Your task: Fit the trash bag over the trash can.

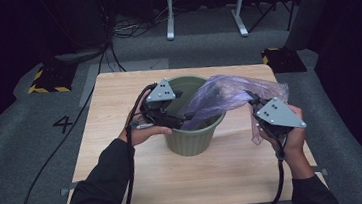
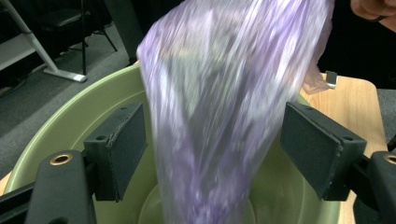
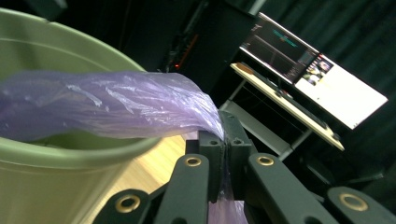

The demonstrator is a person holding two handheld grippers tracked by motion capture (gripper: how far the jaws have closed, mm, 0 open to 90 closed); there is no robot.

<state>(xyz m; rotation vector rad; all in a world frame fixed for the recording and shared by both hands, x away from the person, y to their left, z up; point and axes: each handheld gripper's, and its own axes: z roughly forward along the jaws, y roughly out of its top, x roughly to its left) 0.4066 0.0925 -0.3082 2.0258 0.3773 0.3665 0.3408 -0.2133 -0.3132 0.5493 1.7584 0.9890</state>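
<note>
Purple bag (image 1: 221, 98) stretched slantwise from bin (image 1: 193, 141) to right claw (image 1: 255, 106)

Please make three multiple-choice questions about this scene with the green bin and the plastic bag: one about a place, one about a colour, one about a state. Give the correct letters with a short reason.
1. Where does the green bin stand?
A. on the wooden table
B. on the grey floor
C. on a chair

2. What colour is the plastic bag?
A. yellow
B. translucent purple
C. black

3. In what state is the right gripper?
A. open, away from the bag
B. shut on the bag
C. open around the bin's rim

Answers:
1. A: the high view shows the bin resting on the wooden table.
2. B: the bag looks pale purple and see-through.
3. B: in the right gripper view the jaws pinch the bag's film between them, while the left gripper stands open with the bag hanging between its jaws.
</note>
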